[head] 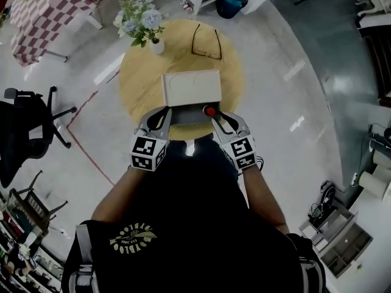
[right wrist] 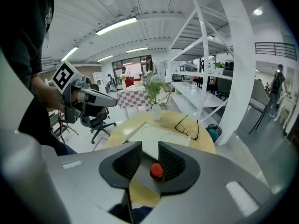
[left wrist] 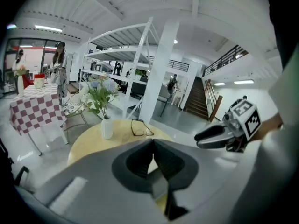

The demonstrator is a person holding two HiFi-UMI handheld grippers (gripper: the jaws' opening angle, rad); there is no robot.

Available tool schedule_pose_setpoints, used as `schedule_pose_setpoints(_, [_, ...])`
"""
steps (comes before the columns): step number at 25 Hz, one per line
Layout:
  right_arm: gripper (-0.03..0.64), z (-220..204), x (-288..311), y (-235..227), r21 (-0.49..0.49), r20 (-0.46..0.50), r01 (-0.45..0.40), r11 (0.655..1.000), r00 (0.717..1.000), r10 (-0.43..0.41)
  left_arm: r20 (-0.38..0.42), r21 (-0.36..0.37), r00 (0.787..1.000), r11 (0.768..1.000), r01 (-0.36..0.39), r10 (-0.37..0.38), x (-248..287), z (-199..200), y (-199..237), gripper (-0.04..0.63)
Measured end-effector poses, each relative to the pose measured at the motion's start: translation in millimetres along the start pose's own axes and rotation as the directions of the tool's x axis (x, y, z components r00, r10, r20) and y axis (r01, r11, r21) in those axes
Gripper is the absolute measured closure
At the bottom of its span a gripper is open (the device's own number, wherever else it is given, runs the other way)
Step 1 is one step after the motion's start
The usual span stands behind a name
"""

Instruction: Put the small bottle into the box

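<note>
A white box [head: 191, 88] lies on the round wooden table [head: 137, 78], with a grey part [head: 186, 116] along its near side. The small bottle shows as a red cap [head: 210, 110] at the right end of that grey part. My right gripper [head: 219, 118] is right at it. In the right gripper view the jaws [right wrist: 149, 154] stand apart and the red cap [right wrist: 156, 171] sits low between them, close to the right pad, not squeezed. My left gripper [head: 165, 117] rests at the box's near left corner. Its jaws [left wrist: 152, 146] meet at the tips with nothing between them.
A vase of flowers [head: 143, 23] stands at the table's far left and a pair of glasses [head: 206, 41] lies behind the box. A black office chair [head: 27, 133] stands on the floor to the left, and a checked table [head: 43, 14] is further back.
</note>
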State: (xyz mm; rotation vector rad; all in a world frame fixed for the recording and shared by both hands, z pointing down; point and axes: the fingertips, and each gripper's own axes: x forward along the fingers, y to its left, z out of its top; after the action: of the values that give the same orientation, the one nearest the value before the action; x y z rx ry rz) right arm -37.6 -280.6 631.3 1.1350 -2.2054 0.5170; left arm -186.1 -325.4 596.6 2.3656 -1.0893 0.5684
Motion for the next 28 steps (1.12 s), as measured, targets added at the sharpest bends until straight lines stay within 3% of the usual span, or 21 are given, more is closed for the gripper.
schedule_pose_setpoints(6, [0.467,-24,21,-12,0.0,-0.045,-0.009,1.0,0.999,0.009,-0.073,-0.027,0.997,0.999,-0.041,0.039,8,-26,0,0.595])
schedule_pose_setpoints(18, [0.453,-69,71,-17,-0.069,-0.173,-0.08,0.994,0.983,0.067,-0.095,-0.055,0.988,0.991,-0.124,0.118,16,-35,2,0.595])
schedule_pose_setpoints(22, [0.447,-81,89,-7,-0.157,-0.225,-0.137,0.978,0.969,0.1,-0.104,-0.058,0.98,0.983,-0.174,0.167,3,-39,9,0.595])
schedule_pose_setpoints(28, [0.46,-99,106,-14,-0.259,-0.335,-0.117,0.959,0.942,0.025,-0.078,-0.063,0.977,0.977,-0.205,0.2,-3,-34,17,0.595])
